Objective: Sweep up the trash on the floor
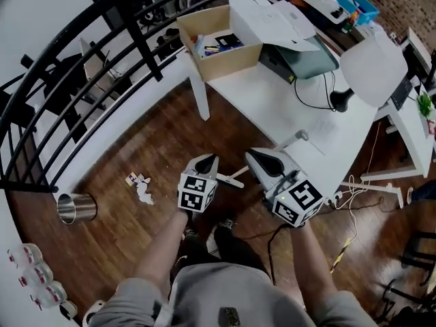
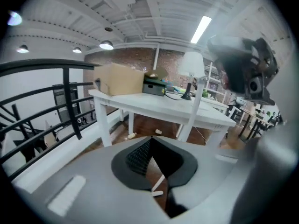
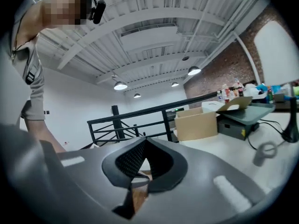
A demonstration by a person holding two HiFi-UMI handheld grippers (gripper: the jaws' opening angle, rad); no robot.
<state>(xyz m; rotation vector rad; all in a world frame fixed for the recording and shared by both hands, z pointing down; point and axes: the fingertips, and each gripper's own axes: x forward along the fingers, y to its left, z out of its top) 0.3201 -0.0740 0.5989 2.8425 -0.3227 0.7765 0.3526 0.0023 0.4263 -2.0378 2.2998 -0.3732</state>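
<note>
Crumpled white paper trash [image 1: 142, 187] lies on the dark wooden plank floor [image 1: 153, 142], beside a shiny metal cup [image 1: 75, 208] and left of a long white table [image 1: 286, 104]. The left gripper [image 1: 212, 158] and right gripper [image 1: 251, 154] are both closed and empty.

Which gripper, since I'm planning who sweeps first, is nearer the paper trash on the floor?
Left. In the head view the left gripper hovers just right of the trash. The right gripper sits farther right, beyond the left one.
</note>
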